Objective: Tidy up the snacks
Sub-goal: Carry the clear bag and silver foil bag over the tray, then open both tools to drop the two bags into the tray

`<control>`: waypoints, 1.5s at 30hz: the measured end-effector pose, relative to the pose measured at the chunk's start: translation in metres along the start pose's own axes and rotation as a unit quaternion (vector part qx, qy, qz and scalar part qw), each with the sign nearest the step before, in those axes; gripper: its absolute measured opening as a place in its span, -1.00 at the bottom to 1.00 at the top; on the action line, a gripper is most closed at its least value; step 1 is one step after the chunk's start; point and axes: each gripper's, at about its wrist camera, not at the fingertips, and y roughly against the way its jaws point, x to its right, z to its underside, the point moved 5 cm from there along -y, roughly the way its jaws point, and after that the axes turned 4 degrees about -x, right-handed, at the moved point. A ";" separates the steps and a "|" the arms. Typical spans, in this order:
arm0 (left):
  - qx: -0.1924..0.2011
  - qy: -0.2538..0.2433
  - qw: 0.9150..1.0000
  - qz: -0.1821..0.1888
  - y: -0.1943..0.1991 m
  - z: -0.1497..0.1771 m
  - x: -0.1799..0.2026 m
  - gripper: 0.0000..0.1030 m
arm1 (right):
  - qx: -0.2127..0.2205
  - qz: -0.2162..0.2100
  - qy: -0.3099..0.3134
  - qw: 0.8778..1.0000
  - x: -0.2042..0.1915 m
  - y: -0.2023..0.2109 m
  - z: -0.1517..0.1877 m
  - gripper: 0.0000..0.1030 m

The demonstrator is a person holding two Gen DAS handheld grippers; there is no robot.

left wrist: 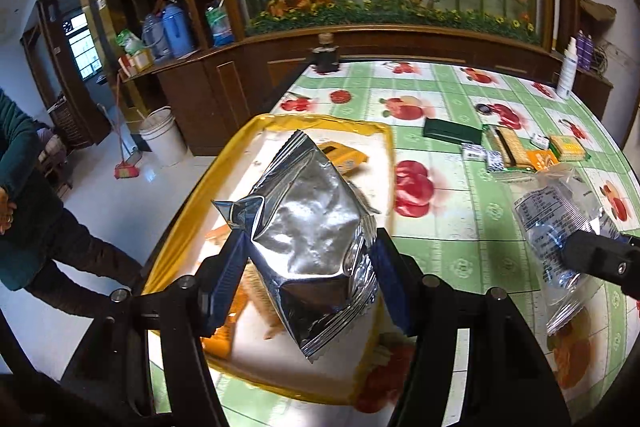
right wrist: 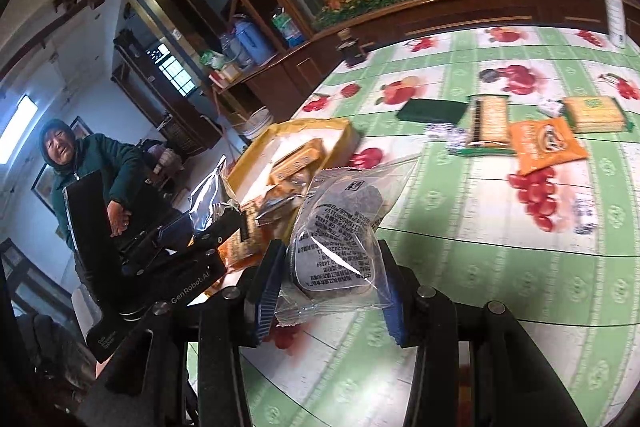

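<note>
Two packets were lifted. In the left wrist view, your left gripper [left wrist: 308,267] clenched a silver bag [left wrist: 312,243] above the yellow tray [left wrist: 180,227]. In the right wrist view, your right gripper [right wrist: 328,291] grasped a clear packet [right wrist: 340,247] over the bench [right wrist: 500,267].

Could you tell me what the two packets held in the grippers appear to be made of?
Silver packet: probably metallised foil film; mirror-bright, sharply creased, crimped seams. Clear packet: likely thin transparent plastic; glossy glare, dark contents and printed text showing.
</note>
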 end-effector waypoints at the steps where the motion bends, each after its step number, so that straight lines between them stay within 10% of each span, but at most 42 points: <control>1: 0.000 0.004 1.000 -0.001 0.000 0.000 -0.005 0.19 | -0.002 -0.002 0.005 1.000 -0.006 -0.006 -0.001 -0.13; 36: -0.046 0.091 0.995 -0.001 -0.044 0.014 -0.081 0.21 | -0.079 -0.032 0.068 0.994 -0.076 -0.150 -0.045 -0.13; 45: -0.037 0.103 0.994 -0.002 -0.031 0.012 -0.081 0.28 | -0.035 -0.010 0.099 0.994 -0.082 -0.123 -0.049 0.27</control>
